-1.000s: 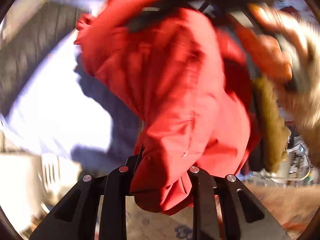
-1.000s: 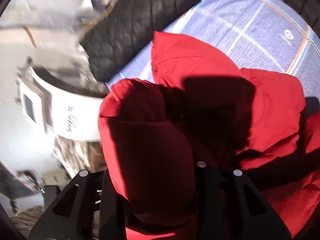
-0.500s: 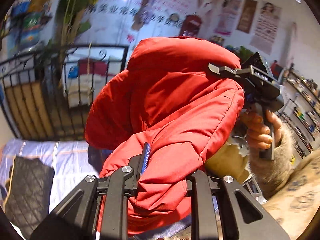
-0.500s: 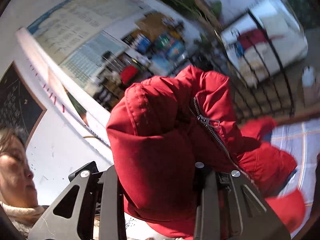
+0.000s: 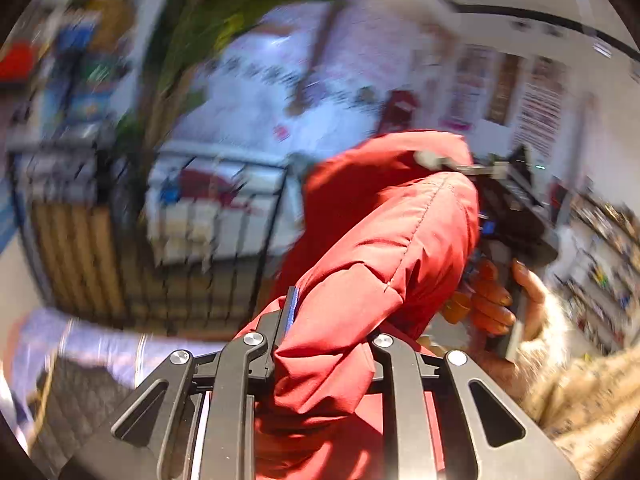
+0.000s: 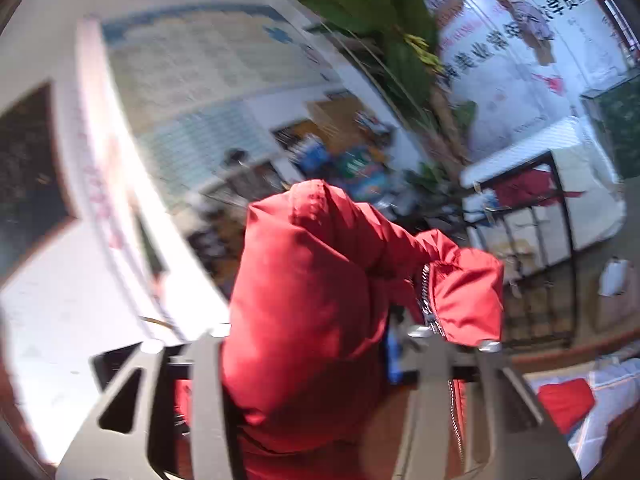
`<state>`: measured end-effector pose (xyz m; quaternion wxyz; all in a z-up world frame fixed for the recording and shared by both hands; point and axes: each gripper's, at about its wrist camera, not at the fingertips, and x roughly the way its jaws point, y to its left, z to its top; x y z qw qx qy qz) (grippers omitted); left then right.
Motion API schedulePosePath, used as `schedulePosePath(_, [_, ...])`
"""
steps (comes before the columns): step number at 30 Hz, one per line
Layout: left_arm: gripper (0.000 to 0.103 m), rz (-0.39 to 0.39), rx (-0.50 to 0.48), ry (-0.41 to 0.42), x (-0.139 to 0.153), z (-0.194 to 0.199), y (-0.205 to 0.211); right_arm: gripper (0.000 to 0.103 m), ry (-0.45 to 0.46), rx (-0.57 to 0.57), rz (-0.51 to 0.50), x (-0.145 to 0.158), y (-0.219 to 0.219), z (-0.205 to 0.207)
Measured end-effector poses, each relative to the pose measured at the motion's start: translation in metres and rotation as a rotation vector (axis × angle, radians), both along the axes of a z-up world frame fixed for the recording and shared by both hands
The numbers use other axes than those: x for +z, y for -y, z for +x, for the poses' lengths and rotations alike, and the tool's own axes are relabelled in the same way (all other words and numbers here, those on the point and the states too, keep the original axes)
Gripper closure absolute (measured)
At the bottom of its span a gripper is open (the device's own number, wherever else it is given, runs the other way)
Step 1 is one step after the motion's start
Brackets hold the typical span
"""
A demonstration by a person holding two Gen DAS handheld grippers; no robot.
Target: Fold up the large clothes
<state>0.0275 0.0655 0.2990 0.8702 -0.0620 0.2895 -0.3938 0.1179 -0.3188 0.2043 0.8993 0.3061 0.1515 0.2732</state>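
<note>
A puffy red jacket [image 5: 392,240] hangs bunched in the air between both grippers. My left gripper [image 5: 332,328] is shut on a thick fold of it, with cloth bulging over both fingers. In the right wrist view the jacket [image 6: 312,272] and its zipper [image 6: 426,300] still sit between the fingers of my right gripper [image 6: 316,336]. Those jaws are opening: the cloth leans on the left finger, and a gap shows beside the right one. A hand [image 5: 492,300] with a furry cuff holds the right gripper's handle behind the jacket.
Below lies a bed with a pale blue checked sheet [image 5: 100,344] and a dark quilted cushion [image 5: 80,396]. A black metal railing [image 5: 200,272] and a tall green plant [image 6: 384,20] stand beyond it. Another bit of red cloth [image 6: 564,400] rests on the sheet.
Both grippers have lifted the jacket up off the bed and tipped towards level, so the room's walls now fill the views. The right gripper's fingers have spread wide apart.
</note>
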Motion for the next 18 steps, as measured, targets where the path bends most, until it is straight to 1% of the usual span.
schedulePosePath(1, [0.082, 0.029, 0.062, -0.074, -0.025, 0.023, -0.006, 0.005, -0.032, 0.005, 0.008, -0.017, -0.010, 0.021])
schedulePosePath(2, [0.080, 0.089, 0.127, -0.136, -0.054, 0.047, -0.010, 0.005, -0.089, -0.013, -0.033, -0.037, -0.024, 0.044])
schedulePosePath(3, [0.078, 0.146, 0.207, -0.223, -0.091, 0.070, -0.018, 0.005, -0.160, -0.029, -0.104, -0.061, -0.039, 0.069])
schedulePosePath(4, [0.077, 0.174, 0.260, -0.316, -0.127, 0.090, -0.029, 0.005, -0.243, -0.002, -0.151, -0.096, -0.054, 0.092])
schedulePosePath(5, [0.076, 0.223, 0.314, -0.403, -0.169, 0.107, -0.039, 0.005, -0.303, 0.031, -0.162, -0.126, -0.064, 0.107])
schedulePosePath(6, [0.073, 0.281, 0.380, -0.485, -0.208, 0.117, -0.050, 0.005, -0.395, 0.074, -0.156, -0.163, -0.069, 0.117])
schedulePosePath(7, [0.066, 0.293, 0.432, -0.559, -0.240, 0.122, -0.065, 0.005, -0.466, 0.099, -0.132, -0.196, -0.069, 0.121])
schedulePosePath(8, [0.059, 0.282, 0.483, -0.608, -0.269, 0.122, -0.081, 0.005, -0.511, 0.110, -0.118, -0.222, -0.067, 0.119])
schedulePosePath(9, [0.058, 0.292, 0.543, -0.638, -0.296, 0.116, -0.095, 0.005, -0.568, 0.086, -0.133, -0.253, -0.060, 0.115])
schedulePosePath(10, [0.057, 0.298, 0.582, -0.670, -0.315, 0.111, -0.106, 0.005, -0.615, 0.042, -0.159, -0.275, -0.055, 0.112])
schedulePosePath(11, [0.051, 0.285, 0.607, -0.709, -0.332, 0.104, -0.116, 0.005, -0.670, -0.009, -0.187, -0.302, -0.047, 0.104])
schedulePosePath(12, [0.046, 0.266, 0.627, -0.741, -0.346, 0.097, -0.123, 0.005, -0.725, -0.037, -0.213, -0.330, -0.037, 0.094])
schedulePosePath(13, [0.035, 0.248, 0.647, -0.766, -0.351, 0.080, -0.129, 0.005, -0.777, -0.051, -0.237, -0.354, -0.027, 0.082])
schedulePosePath(14, [0.029, 0.235, 0.660, -0.783, -0.357, 0.066, -0.130, 0.005, -0.828, -0.068, -0.257, -0.376, -0.017, 0.069])
schedulePosePath(15, [0.027, 0.225, 0.660, -0.802, -0.379, 0.067, -0.131, 0.005, -0.877, -0.088, -0.272, -0.397, -0.003, 0.057])
schedulePosePath(16, [0.025, 0.222, 0.633, -0.827, -0.385, 0.058, -0.122, 0.005, -0.931, -0.115, -0.285, -0.419, 0.012, 0.042])
schedulePosePath(17, [0.024, 0.225, 0.602, -0.853, -0.401, 0.070, -0.121, 0.005, -0.976, -0.139, -0.292, -0.439, 0.024, 0.026])
schedulePosePath(18, [0.024, 0.227, 0.562, -0.882, -0.409, 0.065, -0.108, 0.005, -1.020, -0.160, -0.285, -0.456, 0.037, 0.010])
